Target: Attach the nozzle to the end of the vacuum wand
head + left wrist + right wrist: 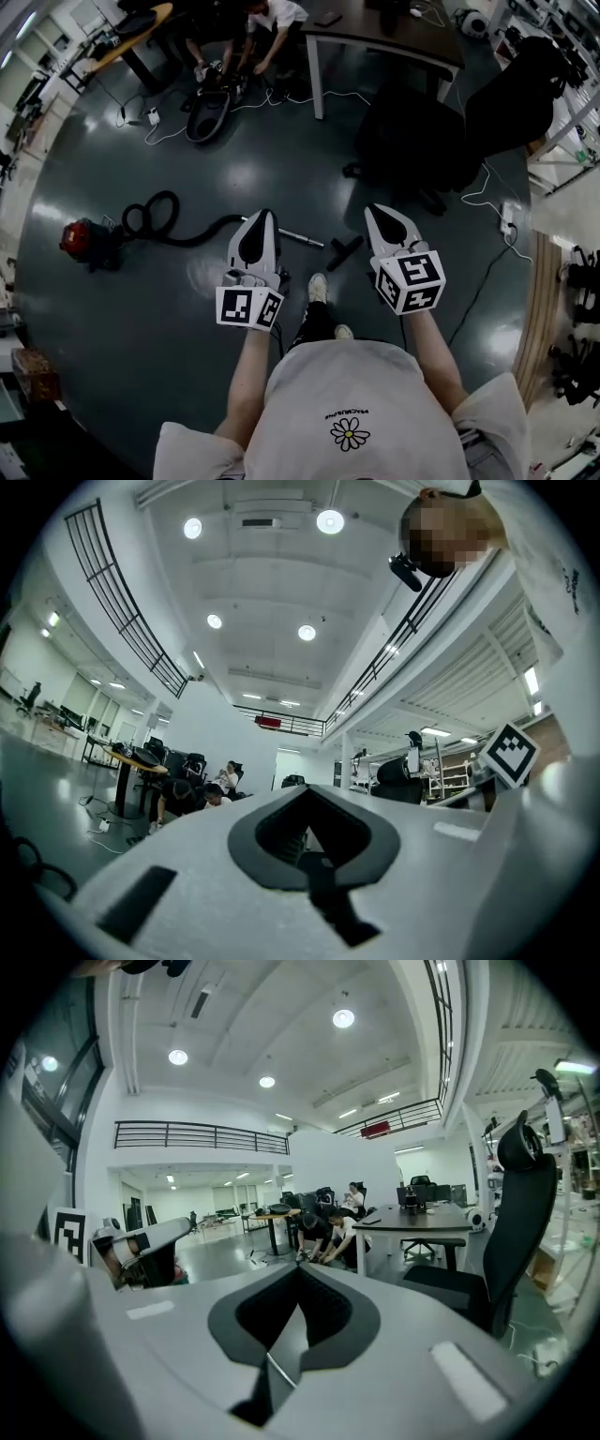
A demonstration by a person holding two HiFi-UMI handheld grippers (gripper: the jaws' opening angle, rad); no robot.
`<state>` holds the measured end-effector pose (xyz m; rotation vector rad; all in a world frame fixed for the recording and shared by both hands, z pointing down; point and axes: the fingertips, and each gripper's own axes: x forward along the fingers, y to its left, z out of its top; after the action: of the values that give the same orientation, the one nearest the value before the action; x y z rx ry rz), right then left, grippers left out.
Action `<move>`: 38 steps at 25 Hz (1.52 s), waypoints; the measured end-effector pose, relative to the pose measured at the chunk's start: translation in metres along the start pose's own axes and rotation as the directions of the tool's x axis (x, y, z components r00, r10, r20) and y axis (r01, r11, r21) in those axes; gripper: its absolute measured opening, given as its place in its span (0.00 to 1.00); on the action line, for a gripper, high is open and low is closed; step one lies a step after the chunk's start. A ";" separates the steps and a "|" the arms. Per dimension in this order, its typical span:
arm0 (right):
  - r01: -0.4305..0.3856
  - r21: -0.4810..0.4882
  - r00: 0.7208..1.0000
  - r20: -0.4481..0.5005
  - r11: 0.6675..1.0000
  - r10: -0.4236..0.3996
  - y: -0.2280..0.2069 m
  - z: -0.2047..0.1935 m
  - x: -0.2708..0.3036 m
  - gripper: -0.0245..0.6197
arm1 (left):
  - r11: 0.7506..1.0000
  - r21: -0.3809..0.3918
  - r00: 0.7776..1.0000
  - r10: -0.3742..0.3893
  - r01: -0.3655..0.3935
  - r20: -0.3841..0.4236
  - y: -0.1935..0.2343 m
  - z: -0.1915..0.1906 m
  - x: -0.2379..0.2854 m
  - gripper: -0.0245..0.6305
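Observation:
In the head view a red vacuum cleaner [82, 241] stands on the dark floor at the left. Its black hose [159, 217] curls right into a wand [302, 237] that lies flat. A black nozzle [344, 250] lies on the floor just right of the wand's end, apart from it. My left gripper [263, 215] hangs above the hose and wand, shut and empty. My right gripper [378, 211] is above and to the right of the nozzle, also shut and empty. Both gripper views [302, 789] [298, 1267] look out level across the room and show neither wand nor nozzle.
A black office chair [412, 141] stands ahead on the right, beside a dark table [375, 42]. Two people [246, 28] crouch at the back over another vacuum [208, 114] with white cables. A power strip [511, 217] and cable lie at the right. My shoe [318, 287] is just behind the nozzle.

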<state>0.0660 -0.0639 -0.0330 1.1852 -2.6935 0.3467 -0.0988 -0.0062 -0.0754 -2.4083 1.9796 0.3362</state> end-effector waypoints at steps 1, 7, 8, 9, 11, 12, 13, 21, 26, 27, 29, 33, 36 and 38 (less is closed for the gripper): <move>0.019 0.000 1.000 -0.011 1.000 -0.019 -0.007 0.003 0.014 0.05 | 1.000 0.000 1.000 -0.015 0.015 -0.007 0.010 -0.002 0.013 0.04; 0.119 0.014 0.990 -0.074 0.993 -0.118 -0.043 -0.002 0.082 0.05 | 0.994 0.003 0.992 -0.107 0.107 -0.069 0.070 -0.037 0.070 0.04; 0.129 0.022 0.989 -0.077 0.991 -0.127 -0.048 -0.005 0.091 0.05 | 0.994 0.001 0.990 -0.110 0.111 -0.089 0.079 -0.048 0.076 0.04; 0.134 0.030 0.988 -0.082 0.990 -0.132 -0.054 -0.010 0.099 0.05 | 0.994 -0.001 0.988 -0.109 0.110 -0.109 0.086 -0.060 0.081 0.04; 0.127 0.045 0.988 -0.098 0.991 -0.122 -0.062 -0.031 0.115 0.05 | 0.994 -0.006 0.984 -0.111 0.111 -0.141 0.096 -0.093 0.085 0.04; 0.118 0.047 0.988 -0.103 0.992 -0.113 -0.066 -0.048 0.126 0.05 | 0.993 -0.006 0.981 -0.118 0.118 -0.153 0.103 -0.115 0.085 0.04; 0.108 0.040 0.989 -0.109 0.993 -0.103 -0.071 -0.071 0.138 0.05 | 0.992 -0.005 0.978 -0.127 0.127 -0.163 0.110 -0.141 0.086 0.04; 0.013 0.004 0.954 -0.299 1.000 -0.011 -0.123 -0.421 0.256 0.20 | 0.954 0.020 0.918 -0.282 0.299 -0.278 0.176 -0.493 0.067 0.25; -0.072 0.068 0.882 -0.462 0.995 0.095 -0.147 -0.661 0.323 0.31 | 0.843 0.072 0.757 -0.438 0.533 -0.485 0.207 -0.729 0.047 0.45; -0.095 0.082 0.863 -0.491 0.992 0.123 -0.148 -0.697 0.333 0.31 | 0.798 0.089 0.699 -0.460 0.595 -0.548 0.209 -0.768 0.042 0.47; -0.144 0.092 0.822 -0.544 0.985 0.170 -0.148 -0.755 0.346 0.35 | 0.703 0.102 0.577 -0.482 0.704 -0.660 0.212 -0.835 0.031 0.53; -0.217 0.021 0.739 -0.649 0.976 0.178 -0.154 -0.827 0.360 0.36 | 0.566 0.075 0.396 -0.469 0.821 -0.790 0.218 -0.928 0.004 0.58; -0.283 -0.030 0.687 -0.703 0.959 0.181 -0.158 -0.857 0.370 0.39 | 0.476 0.059 0.295 -0.439 0.878 -0.849 0.223 -0.973 -0.007 0.58; -0.349 -0.088 0.669 -0.721 0.933 0.182 -0.154 -0.868 0.376 0.36 | 0.381 0.104 0.257 -0.375 0.918 -0.891 0.228 -0.996 -0.012 0.56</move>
<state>-0.0111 -0.1835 0.9153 0.4318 -2.1206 0.4216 -0.1615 -0.1805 0.9295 -2.6935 0.4514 -1.3730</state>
